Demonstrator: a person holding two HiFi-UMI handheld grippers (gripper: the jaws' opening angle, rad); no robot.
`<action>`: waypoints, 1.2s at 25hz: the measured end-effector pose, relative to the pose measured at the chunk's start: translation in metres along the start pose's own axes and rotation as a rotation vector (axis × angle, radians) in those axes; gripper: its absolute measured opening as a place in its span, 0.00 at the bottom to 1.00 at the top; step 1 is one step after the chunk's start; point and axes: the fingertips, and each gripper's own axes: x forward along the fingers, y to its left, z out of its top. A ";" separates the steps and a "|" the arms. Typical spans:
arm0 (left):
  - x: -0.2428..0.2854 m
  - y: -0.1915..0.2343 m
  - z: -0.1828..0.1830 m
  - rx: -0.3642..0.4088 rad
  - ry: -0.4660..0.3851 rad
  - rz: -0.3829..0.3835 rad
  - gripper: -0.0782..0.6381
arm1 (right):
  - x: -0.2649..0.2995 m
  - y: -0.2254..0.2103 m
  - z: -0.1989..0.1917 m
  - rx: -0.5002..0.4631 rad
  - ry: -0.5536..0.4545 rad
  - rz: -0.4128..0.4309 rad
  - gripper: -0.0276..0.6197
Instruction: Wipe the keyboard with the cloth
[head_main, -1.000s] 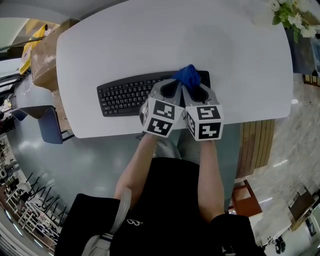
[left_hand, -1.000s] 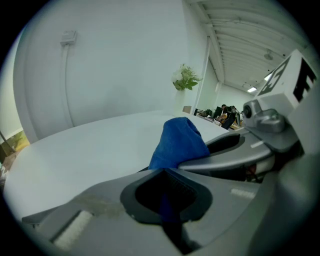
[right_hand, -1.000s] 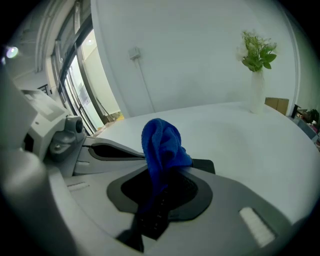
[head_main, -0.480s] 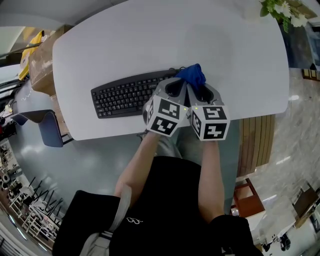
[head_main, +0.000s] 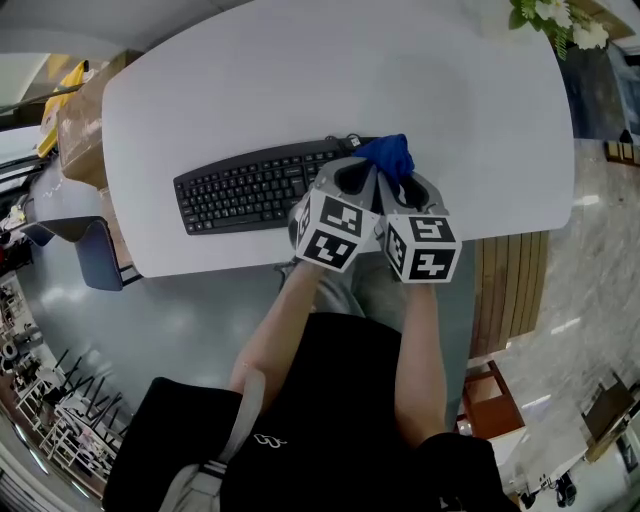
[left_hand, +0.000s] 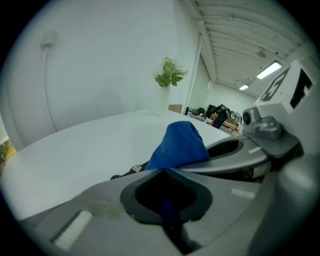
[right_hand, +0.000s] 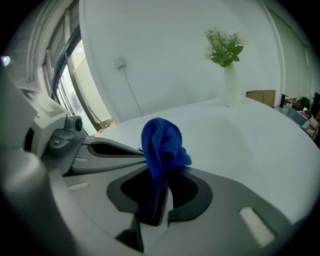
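Note:
A black keyboard (head_main: 250, 187) lies on the white table (head_main: 300, 80), near its front edge. Its right end is covered by a bunched blue cloth (head_main: 388, 155). My left gripper (head_main: 352, 172) and right gripper (head_main: 402, 180) sit side by side over that end, touching each other. Both are shut on the cloth. In the left gripper view the cloth (left_hand: 180, 142) bulges up ahead of the shut jaws, and a corner of the keyboard (left_hand: 131, 171) shows beneath it. In the right gripper view the cloth (right_hand: 162, 145) rises out of the pinched jaws of my right gripper (right_hand: 161, 187).
A white vase with a green plant (head_main: 560, 25) stands at the table's far right corner. A cardboard box (head_main: 75, 110) sits off the table's left side. Wooden panels (head_main: 510, 290) stand to the right of the table's front edge.
Both grippers have carried the cloth a little to the right along the keyboard, toward its right end. They stay shut and side by side.

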 end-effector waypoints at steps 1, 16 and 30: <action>0.001 -0.001 0.000 0.003 0.003 0.008 0.10 | 0.000 -0.001 -0.001 -0.001 0.001 0.007 0.19; -0.033 0.001 0.028 -0.071 -0.184 0.132 0.10 | -0.030 0.021 0.059 -0.300 -0.149 0.029 0.18; -0.253 0.174 -0.069 -0.216 -0.326 0.446 0.10 | 0.011 0.285 0.058 -0.359 -0.198 0.391 0.18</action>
